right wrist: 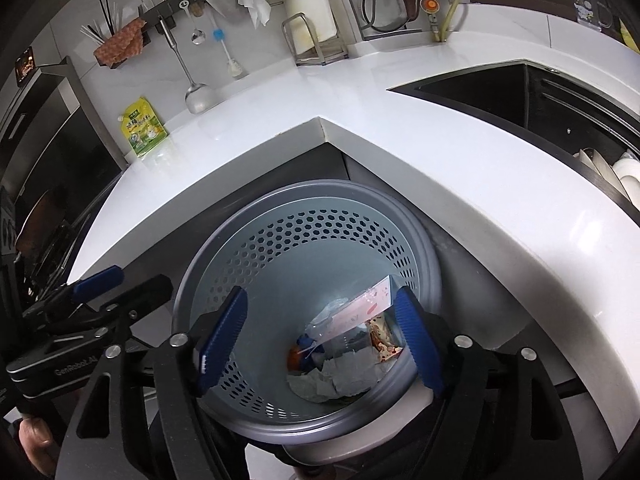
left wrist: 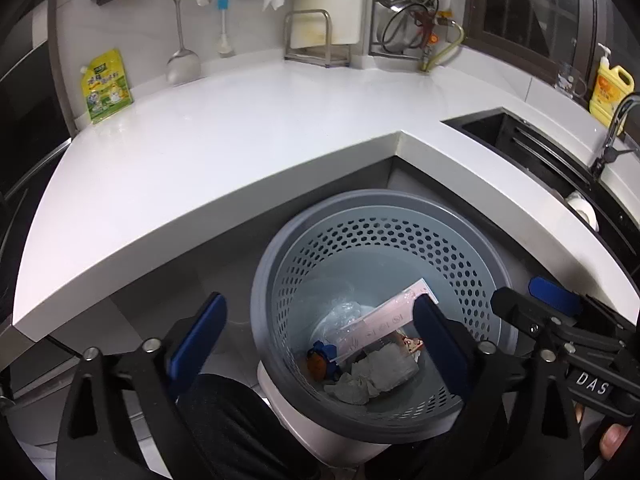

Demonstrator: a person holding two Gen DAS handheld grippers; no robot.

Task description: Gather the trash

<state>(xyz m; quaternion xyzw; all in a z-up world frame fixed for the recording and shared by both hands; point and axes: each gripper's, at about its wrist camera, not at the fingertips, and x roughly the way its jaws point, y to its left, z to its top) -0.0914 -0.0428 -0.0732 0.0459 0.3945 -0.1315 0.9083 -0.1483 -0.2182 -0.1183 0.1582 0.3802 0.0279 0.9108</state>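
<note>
We held both grippers, left [left wrist: 318, 340] and right [right wrist: 324, 338], fingers wide apart and empty, above the bin [left wrist: 276, 256]; next, we judged, find remaining trash.

The left gripper [left wrist: 320, 332] hangs with jaws wide apart over the grey perforated bin [left wrist: 280, 280], holding nothing. Inside lie crumpled paper [left wrist: 380, 372], a flat packet [left wrist: 388, 320] and clear plastic [left wrist: 340, 312]. The right gripper [left wrist: 532, 304] is beside the bin's rim
</note>
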